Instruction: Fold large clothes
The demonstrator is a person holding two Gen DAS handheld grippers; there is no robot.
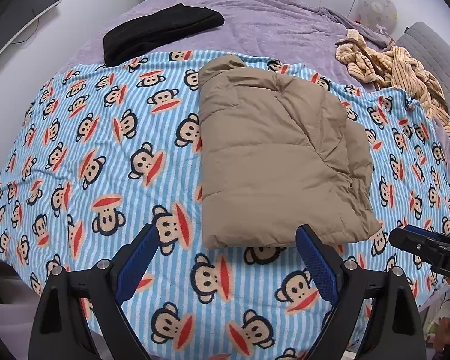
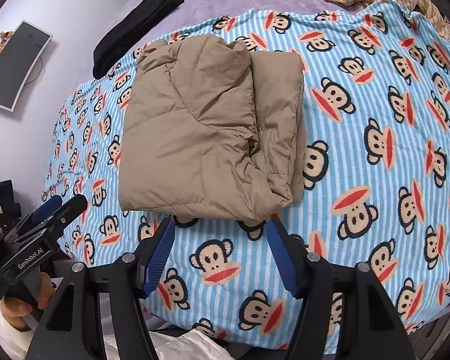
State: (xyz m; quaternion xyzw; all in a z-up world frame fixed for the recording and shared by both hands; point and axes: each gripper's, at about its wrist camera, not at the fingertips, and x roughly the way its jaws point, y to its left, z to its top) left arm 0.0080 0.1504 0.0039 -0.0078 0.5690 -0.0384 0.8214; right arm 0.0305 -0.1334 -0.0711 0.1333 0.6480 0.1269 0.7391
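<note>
A tan puffer jacket [image 1: 273,150] lies folded into a thick rectangle on a blue striped monkey-print blanket [image 1: 105,150]. It also shows in the right wrist view [image 2: 207,126] on the same blanket [image 2: 375,138]. My left gripper [image 1: 228,234] is open and empty, just short of the jacket's near edge. My right gripper [image 2: 220,223] is open and empty, also at the jacket's near edge. The right gripper shows at the right edge of the left wrist view [image 1: 405,235]; the left gripper shows at the left of the right wrist view [image 2: 66,205].
A folded black garment [image 1: 162,33] lies on the purple bedspread [image 1: 285,21] behind the blanket. A crumpled striped beige garment [image 1: 396,69] lies at the far right. A monitor [image 1: 15,12] leans at the left wall. White fabric [image 2: 177,346] lies below the bed's near edge.
</note>
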